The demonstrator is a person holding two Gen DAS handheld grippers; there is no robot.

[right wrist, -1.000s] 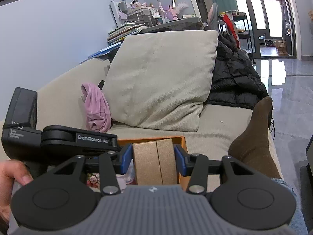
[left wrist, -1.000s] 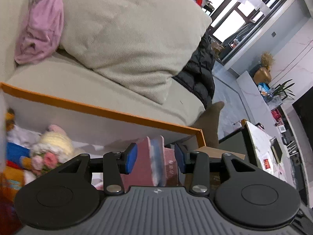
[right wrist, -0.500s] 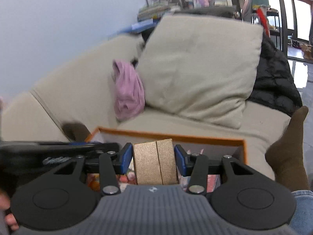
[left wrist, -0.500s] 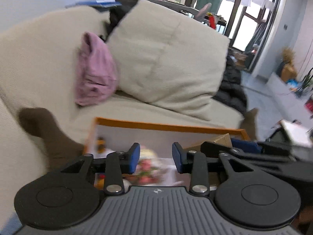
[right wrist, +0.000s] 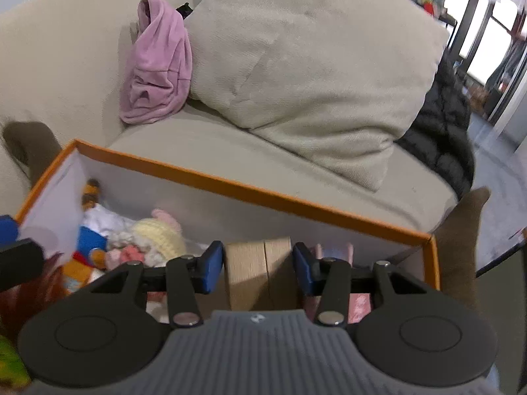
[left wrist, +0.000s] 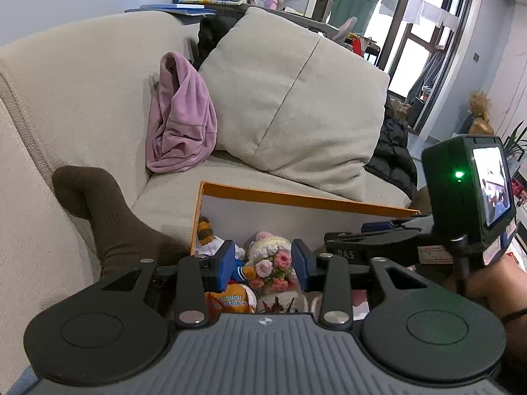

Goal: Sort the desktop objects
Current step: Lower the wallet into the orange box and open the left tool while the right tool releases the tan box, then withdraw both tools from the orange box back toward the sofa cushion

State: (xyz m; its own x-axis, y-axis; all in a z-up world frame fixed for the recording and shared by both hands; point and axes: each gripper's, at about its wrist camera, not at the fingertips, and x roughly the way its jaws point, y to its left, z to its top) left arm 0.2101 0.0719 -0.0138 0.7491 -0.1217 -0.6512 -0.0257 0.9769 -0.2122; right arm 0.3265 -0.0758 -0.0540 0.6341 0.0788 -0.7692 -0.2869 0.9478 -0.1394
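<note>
Left gripper [left wrist: 263,265] hovers over the left half of the orange box [right wrist: 250,187], nothing between its jaws; they stand about half apart and are opening a little. Straight below and ahead of its tips sits the crocheted doll [left wrist: 268,256] with pink flowers, with a blue-and-orange plush toy [right wrist: 87,247] just left of it. Both look soft and light, so they will squash and sag; I'd take the doll across the body, not the flowers. Right gripper [right wrist: 258,266] holds a tan cardboard block [right wrist: 258,271] between its blue pads [right wrist: 210,266], over the box's right half and near its rim. The block appears to be two slabs face to face with a seam down the middle. Looks stiff, light, with a matte, fairly grippy face; the squeeze across the broad faces keeps the slabs together. If the pads ease off unevenly, one slab could slide out. Something pink [right wrist: 360,304] lies under the right finger, too hidden to identify.
</note>
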